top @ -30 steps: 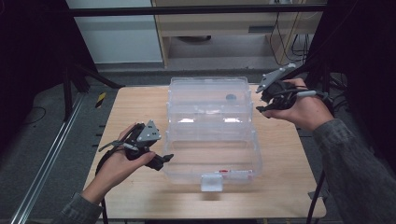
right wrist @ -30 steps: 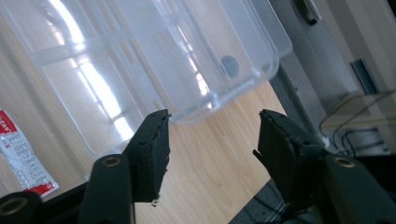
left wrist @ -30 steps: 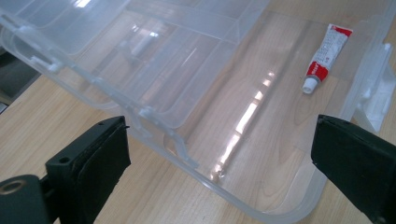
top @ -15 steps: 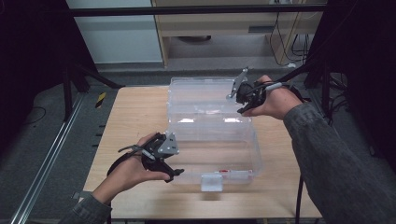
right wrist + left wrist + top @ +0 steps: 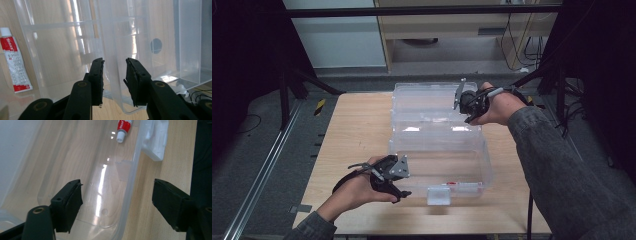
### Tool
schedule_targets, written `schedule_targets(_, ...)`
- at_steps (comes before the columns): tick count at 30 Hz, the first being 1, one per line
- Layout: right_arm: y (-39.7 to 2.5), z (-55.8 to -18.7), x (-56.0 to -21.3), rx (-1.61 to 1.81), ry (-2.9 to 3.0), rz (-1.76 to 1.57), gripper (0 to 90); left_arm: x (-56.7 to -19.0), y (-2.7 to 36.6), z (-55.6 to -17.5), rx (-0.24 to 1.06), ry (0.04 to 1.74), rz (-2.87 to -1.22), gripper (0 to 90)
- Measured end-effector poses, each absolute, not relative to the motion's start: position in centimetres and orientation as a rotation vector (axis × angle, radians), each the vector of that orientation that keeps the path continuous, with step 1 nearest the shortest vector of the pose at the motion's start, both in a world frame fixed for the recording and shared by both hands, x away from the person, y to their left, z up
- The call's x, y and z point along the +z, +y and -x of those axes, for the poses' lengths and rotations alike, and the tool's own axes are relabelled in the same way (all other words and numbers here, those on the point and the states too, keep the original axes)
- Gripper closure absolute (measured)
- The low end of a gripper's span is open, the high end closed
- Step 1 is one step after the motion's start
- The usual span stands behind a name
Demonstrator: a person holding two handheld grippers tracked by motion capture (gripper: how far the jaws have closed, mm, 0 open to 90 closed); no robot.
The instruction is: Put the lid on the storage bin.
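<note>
Straddling the far edge of the clear box's lid (image 5: 117, 50), the right gripper (image 5: 113, 82) has its jaws a little apart around the plastic, not pressed shut. The left gripper (image 5: 117, 202), jaws wide apart, spans the box (image 5: 439, 150) wall near the bench's (image 5: 357, 125) front edge. A red-and-white tube (image 5: 123, 128) lies inside the box.

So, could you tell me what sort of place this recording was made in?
Probably a lab or workshop data-collection station rather than a home: a bare wooden table inside a dark metal frame, loose cables on the grey floor behind, and a handheld left gripper and right gripper working a clear plastic box.
</note>
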State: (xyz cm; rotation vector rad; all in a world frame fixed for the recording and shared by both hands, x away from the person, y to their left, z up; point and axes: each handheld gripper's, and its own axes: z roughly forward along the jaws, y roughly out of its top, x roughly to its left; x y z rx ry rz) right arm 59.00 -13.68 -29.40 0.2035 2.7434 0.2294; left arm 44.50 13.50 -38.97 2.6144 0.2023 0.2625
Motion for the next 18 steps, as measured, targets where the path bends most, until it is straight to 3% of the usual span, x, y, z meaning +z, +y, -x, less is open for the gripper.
schedule_targets(9,-13.18,-59.3,-29.69,0.211,2.761,-0.177,78.7,-39.2,13.59,-44.47,0.269,0.197,-2.63,34.1)
schedule_targets(18,-12.99,-59.27,-29.83,0.196,2.767,-0.156,81.1,-39.54,13.71,-44.23,0.251,0.199,-2.634,44.8)
